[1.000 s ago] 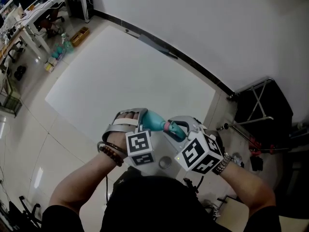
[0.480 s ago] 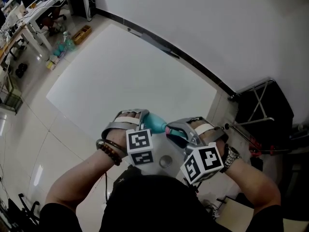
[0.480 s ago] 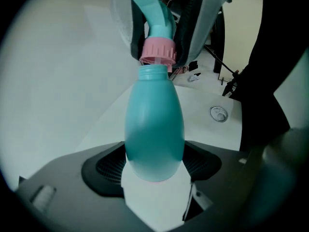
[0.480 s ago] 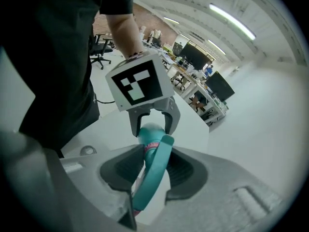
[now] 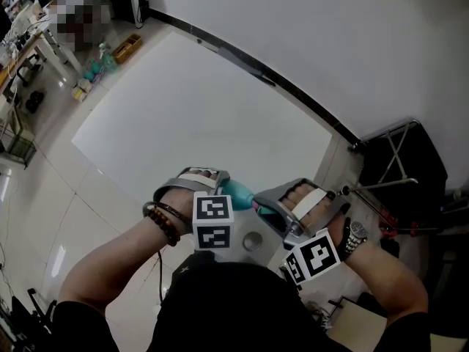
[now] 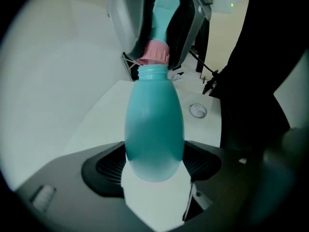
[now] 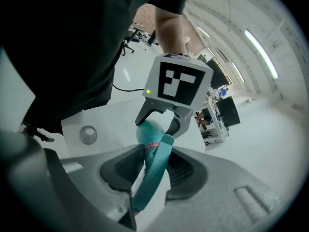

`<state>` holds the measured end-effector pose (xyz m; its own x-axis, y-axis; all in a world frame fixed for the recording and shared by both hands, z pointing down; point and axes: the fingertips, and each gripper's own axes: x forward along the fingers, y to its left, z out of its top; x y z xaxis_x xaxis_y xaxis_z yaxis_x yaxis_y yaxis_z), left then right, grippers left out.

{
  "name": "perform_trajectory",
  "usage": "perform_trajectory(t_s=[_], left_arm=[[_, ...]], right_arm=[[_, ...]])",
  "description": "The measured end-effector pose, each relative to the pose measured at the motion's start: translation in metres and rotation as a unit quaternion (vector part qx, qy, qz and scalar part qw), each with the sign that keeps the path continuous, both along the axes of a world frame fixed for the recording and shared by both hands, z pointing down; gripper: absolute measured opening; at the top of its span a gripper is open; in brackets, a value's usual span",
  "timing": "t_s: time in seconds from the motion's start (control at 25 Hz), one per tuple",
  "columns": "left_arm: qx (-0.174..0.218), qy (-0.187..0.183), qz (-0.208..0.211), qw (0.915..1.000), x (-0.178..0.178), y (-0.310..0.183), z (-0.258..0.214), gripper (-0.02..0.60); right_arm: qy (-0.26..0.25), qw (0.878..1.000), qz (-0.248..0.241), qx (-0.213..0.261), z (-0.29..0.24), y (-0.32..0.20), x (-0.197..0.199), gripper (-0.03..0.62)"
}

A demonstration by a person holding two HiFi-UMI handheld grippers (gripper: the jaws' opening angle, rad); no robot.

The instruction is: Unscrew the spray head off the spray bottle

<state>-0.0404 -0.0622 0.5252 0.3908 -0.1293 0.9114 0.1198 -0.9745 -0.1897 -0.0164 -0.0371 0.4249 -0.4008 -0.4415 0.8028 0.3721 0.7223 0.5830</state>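
Head view: left hand-held gripper (image 5: pixel 218 184) and right hand-held gripper (image 5: pixel 270 205) meet over the white counter (image 5: pixel 183 108), teal spray bottle (image 5: pixel 236 191) between them. Left gripper view: jaws clamp the bottle's body. Right gripper view: jaws clamp the spray head (image 7: pixel 154 170).

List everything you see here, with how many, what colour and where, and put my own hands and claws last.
Teal plastic spray bottle: one, teal, held above the table.
Spray head with pink collar: one, teal and pink, at the bottle's neck.
White table: one, white, below the claws.
Small round silvery disc: one, silvery, on the table near the person.
Black folding stand: one, black, right of the table.
Left claw: one, grey, shut on the bottle's body.
Right claw: one, grey, shut on the spray head.
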Motion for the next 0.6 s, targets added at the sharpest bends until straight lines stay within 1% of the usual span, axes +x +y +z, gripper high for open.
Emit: perform_trajectory(t_s=[0.16, 0.24, 0.44, 0.6], left_arm=[[-0.035, -0.014, 0.033, 0.9988, -0.004, 0.014, 0.002, 0.393], [-0.049, -0.023, 0.050, 0.9972, -0.007, 0.022, 0.005, 0.393], [-0.073, -0.043, 0.094, 0.9919, -0.009, 0.037, 0.008, 0.393], [-0.085, -0.046, 0.110, 0.9892, -0.009, 0.044, 0.007, 0.393]], right_arm=[[0.024, 0.997, -0.061, 0.032, 0.004, 0.013, -0.004, 0.124], [0.032, 0.995, -0.087, 0.040, 0.006, 0.021, -0.008, 0.124], [0.026, 0.993, -0.111, 0.037, 0.008, 0.033, -0.014, 0.124], [0.027, 0.992, -0.121, 0.026, 0.009, 0.040, -0.016, 0.124]])
